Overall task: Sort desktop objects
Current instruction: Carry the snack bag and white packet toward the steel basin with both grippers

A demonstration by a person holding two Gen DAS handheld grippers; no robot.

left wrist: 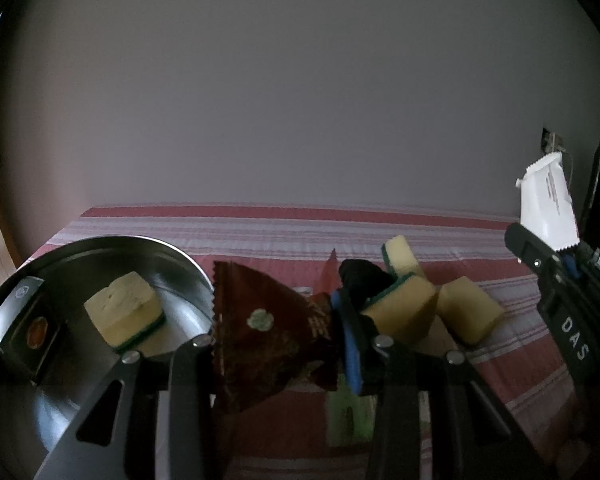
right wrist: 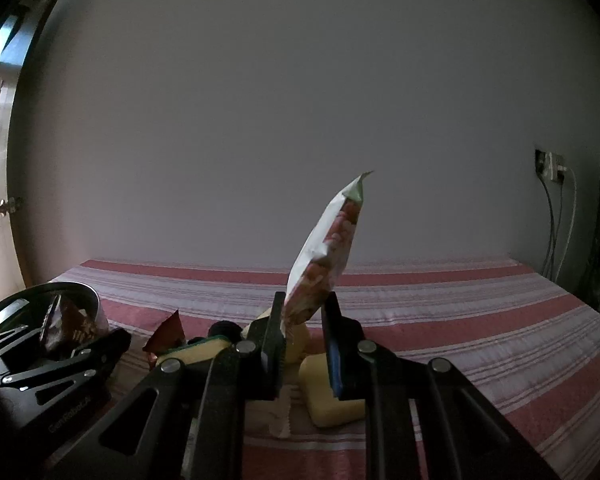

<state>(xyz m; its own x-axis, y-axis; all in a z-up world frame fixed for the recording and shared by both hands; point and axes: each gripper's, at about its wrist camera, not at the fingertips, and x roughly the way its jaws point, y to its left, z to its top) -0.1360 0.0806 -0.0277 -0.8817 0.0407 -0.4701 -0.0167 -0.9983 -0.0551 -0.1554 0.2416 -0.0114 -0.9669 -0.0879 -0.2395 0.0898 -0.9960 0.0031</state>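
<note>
A: While the left gripper (left wrist: 276, 344) pinches a brown snack packet (left wrist: 268, 328) beside the steel bowl (left wrist: 52, 400), what's inside?
B: One sponge (left wrist: 126, 314). Right gripper (right wrist: 304, 344) jaws clamp a white packet (right wrist: 324, 256) above the striped surface (right wrist: 460, 320).

A: Bowl (left wrist: 112, 248) position?
B: Left on the table (left wrist: 260, 224); one sponge (left wrist: 126, 314) inside it.
A: Other sponges (left wrist: 404, 310)?
B: Clustered right of the bowl, on the table, touching each other.

Four yellow sponges (left wrist: 126, 312), three snack packets (left wrist: 268, 328), one steel bowl (left wrist: 112, 246), one dark box (left wrist: 28, 330), two tools (left wrist: 278, 354)
</note>
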